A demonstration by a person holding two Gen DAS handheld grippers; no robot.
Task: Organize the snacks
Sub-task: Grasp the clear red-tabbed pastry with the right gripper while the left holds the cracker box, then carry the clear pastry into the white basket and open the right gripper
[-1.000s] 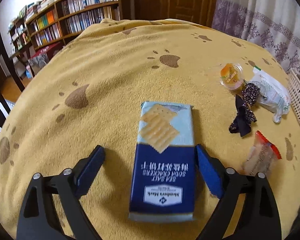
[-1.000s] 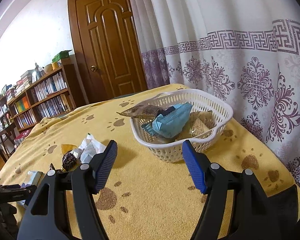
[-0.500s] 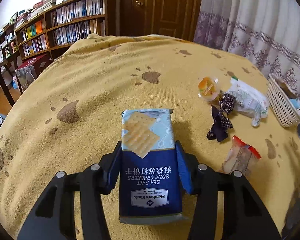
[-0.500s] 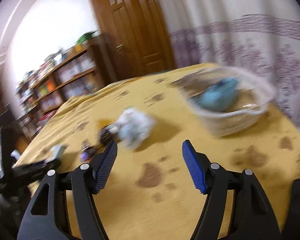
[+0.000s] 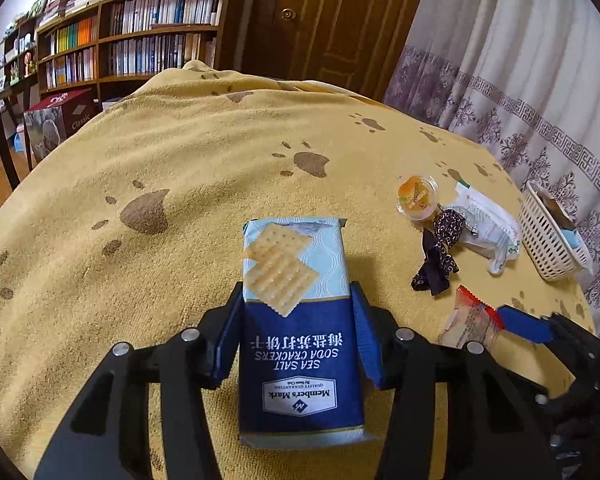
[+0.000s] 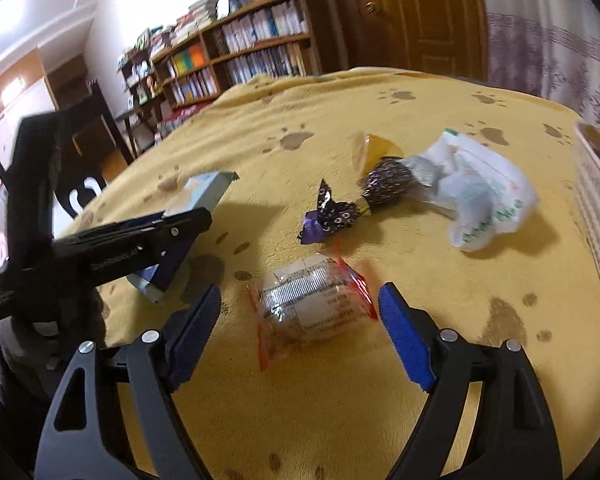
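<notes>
- One blue cracker box (image 5: 300, 332) is gripped by the left claw (image 5: 296, 340), whose blue pads press against both long sides; the box lies flat on the yellow cloth (image 5: 180, 184) with its far end toward the door.
- The right claw (image 6: 300, 328) is held wide apart, its jaws having just been opening; one clear packet with red ends (image 6: 312, 304) lies between the pads, which are not seen to press on it.
- One white lattice basket (image 5: 548, 240) stands at the far right edge of the cloth, with some packets inside it, too hidden to count.
- Four loose snacks are counted on the cloth: one orange jelly cup (image 5: 418, 198), one dark patterned wrapper (image 5: 440, 252), one white crumpled bag (image 5: 488, 228) and the one red-ended packet.
- The cup, the wrapper and the white bag lie bunched together, between the cracker box and the basket.
- The cloth is printed with brown paw marks.
- One long bookcase (image 5: 140, 40) and one wooden door (image 5: 340, 20) are seen behind.
</notes>
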